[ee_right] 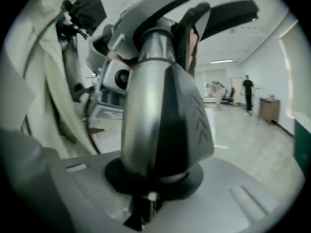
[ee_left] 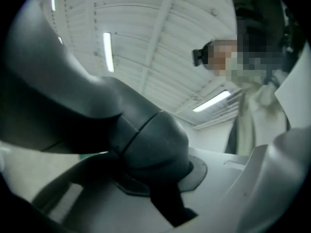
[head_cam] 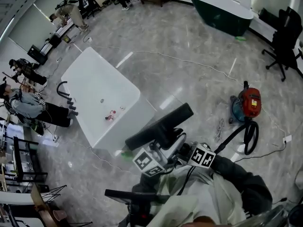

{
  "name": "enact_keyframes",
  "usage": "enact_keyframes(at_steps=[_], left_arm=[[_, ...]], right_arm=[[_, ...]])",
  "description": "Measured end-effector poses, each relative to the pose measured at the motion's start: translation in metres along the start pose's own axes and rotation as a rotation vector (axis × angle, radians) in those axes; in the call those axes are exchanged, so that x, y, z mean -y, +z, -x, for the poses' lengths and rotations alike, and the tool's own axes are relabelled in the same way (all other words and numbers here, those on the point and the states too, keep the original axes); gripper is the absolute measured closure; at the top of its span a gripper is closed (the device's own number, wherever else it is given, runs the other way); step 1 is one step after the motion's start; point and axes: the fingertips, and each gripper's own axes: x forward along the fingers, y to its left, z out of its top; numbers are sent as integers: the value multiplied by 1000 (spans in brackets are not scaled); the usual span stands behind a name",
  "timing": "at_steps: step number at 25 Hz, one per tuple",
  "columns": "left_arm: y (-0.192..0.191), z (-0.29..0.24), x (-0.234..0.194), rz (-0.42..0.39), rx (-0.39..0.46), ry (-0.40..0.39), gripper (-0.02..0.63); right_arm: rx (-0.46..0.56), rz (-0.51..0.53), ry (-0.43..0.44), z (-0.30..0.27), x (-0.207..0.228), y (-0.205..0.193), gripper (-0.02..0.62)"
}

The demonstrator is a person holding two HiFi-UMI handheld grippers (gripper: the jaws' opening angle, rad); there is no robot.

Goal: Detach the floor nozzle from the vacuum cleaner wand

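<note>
Left tool (ee_left: 160, 195) clamps floor nozzle (head_cam: 161, 126), right tool (ee_right: 146, 198) clamps wand (ee_right: 146, 106), beside table (head_cam: 94, 74) edge, open floor (head_cam: 189, 60) beyond.

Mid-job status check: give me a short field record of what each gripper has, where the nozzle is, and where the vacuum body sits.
left gripper: shut on the nozzle neck, a dark grey joint
right gripper: shut on the wand, a silver tube with a dark sleeve
floor nozzle: black, tilted, held up off the floor near the white table
joint: no view shows whether it has separated
vacuum canister: red and blue, on the floor at the right, black hose looping beside it
</note>
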Motion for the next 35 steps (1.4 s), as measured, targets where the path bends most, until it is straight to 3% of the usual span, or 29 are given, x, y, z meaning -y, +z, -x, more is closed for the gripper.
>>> enact_keyframes(at_steps=[2,3,5,6,8,12,14,15,16,18,21,23,25,26,28,32,34,35], left_arm=[[6,-3,38,-52,25,-179,532],[6,-4,45,-51,30,-215,531],[6,-8,29,2,45,-162,531],[4,-9,10,45,51,-89,531],[-10,-3,-31,135,40,94,531],[-43,18,-88,225,-7,439,535],[-49,25,-100,217,-12,528,535],[-49,25,-99,206,-13,532,535],[-47,23,-93,189,-12,501,535],[-37,12,-67,134,-1,349,535],[-22,-3,-10,40,29,25,532],[-19,-9,15,26,44,-128,532],[-21,-13,13,60,51,-143,532],[-24,-13,3,87,51,-96,531],[-32,-7,-24,135,37,59,532],[-48,14,-74,197,3,416,534],[-50,20,-85,208,-7,506,534],[-48,20,-83,204,-8,501,534]], right_arm=[[7,69,255,18,-29,2,526],[-2,79,373,25,-38,1,526],[-35,36,517,31,-40,-3,526],[-51,-11,524,28,-34,-5,526],[-72,-115,428,14,-18,-14,529],[-139,-168,19,-15,22,-42,535],[-160,-136,-157,-20,38,-46,538],[-162,-118,-205,-20,42,-46,538],[-160,-101,-218,-18,42,-47,538],[-137,-58,-152,-11,34,-44,540],[-75,14,150,4,-1,-36,535],[-71,23,394,21,-25,-36,533],[-90,-11,528,31,-33,-38,534],[-100,-38,532,30,-31,-39,534],[-104,-93,418,18,-19,-42,535],[-126,-130,-65,-7,23,-50,547],[-168,-113,-231,-8,35,-53,548],[-176,-102,-260,-8,37,-53,548]])
